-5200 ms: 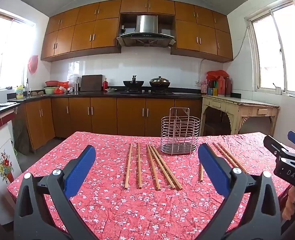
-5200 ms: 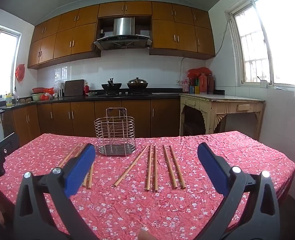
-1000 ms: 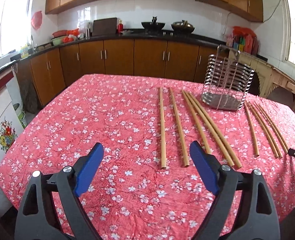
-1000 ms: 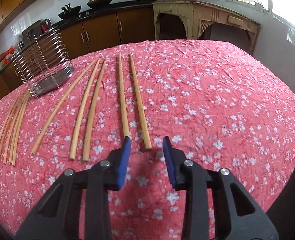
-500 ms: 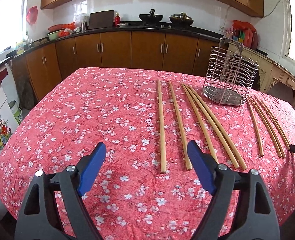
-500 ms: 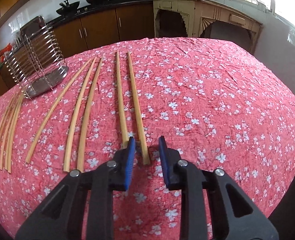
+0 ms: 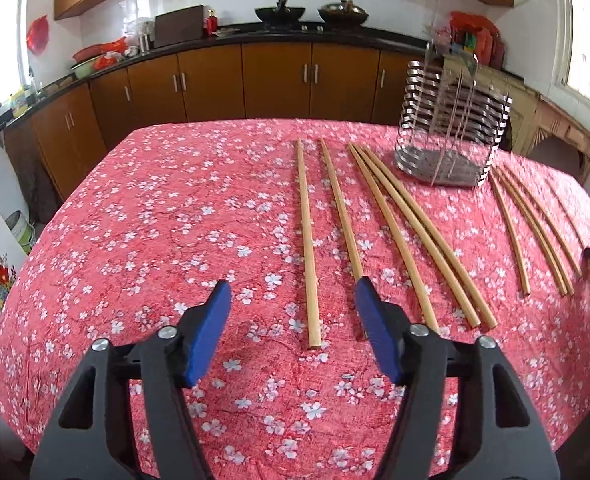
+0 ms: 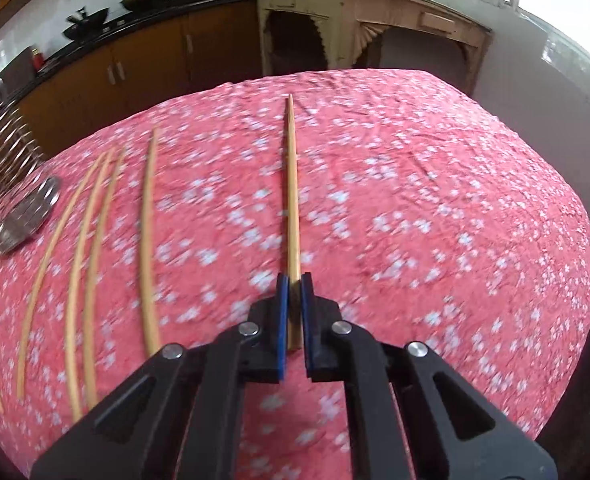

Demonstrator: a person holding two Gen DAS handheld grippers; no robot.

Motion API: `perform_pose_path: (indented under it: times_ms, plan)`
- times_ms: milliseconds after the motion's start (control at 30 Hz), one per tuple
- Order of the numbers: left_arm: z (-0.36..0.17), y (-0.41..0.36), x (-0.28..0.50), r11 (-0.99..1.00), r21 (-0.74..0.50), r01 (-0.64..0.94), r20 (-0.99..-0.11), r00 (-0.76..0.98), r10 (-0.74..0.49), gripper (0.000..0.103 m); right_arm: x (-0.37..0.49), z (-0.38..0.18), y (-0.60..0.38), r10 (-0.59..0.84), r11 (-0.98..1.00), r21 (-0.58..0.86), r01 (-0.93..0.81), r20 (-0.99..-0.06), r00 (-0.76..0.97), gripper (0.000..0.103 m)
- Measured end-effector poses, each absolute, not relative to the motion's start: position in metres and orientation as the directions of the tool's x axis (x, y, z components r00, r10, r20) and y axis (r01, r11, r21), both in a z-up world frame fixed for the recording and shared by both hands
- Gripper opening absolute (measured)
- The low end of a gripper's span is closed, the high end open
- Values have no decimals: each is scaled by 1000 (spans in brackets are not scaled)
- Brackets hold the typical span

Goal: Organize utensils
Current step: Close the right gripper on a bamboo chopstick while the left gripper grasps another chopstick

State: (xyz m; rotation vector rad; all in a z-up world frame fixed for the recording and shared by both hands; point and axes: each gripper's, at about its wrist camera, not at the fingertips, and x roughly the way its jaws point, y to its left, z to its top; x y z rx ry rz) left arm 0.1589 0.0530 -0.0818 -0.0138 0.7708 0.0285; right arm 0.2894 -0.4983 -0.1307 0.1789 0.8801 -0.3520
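Several bamboo chopsticks lie lengthwise on the red flowered tablecloth (image 7: pixel 155 220). My right gripper (image 8: pixel 293 280) is shut on the near end of one chopstick (image 8: pixel 291 184), which sticks straight out ahead of the pads. My left gripper (image 7: pixel 293 320) hovers low over the cloth, its jaws closing. The near end of the leftmost chopstick (image 7: pixel 307 240) lies between its blue pads without touching them. The neighbouring chopstick (image 7: pixel 341 216) runs behind the right pad. A wire utensil holder (image 7: pixel 451 120) stands upright behind the chopsticks.
Two more groups of chopsticks (image 7: pixel 415 232) (image 7: pixel 535 224) lie right of the left gripper. In the right wrist view the wire utensil holder (image 8: pixel 15 184) is at the far left, with loose chopsticks (image 8: pixel 149 240) beside it. The table's edges drop off toward brown cabinets (image 7: pixel 215 80).
The right gripper closed on the rightmost chopstick and carried it to the right, away from its neighbour. The left jaws narrowed and moved forward around the leftmost chopstick's near end.
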Motion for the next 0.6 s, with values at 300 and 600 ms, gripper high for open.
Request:
perform_pose_path:
  times_ms: [300,600]
  plan:
    - [-105,38,194,999,47,11,-783,621,30,11,300,-132,-509,-242,926,-2,377,-769,592,8]
    - [-107,61,257,999,50,-11,-787,615,47,7,318,-132,-511,-256,920,-1,391,-758,600,8]
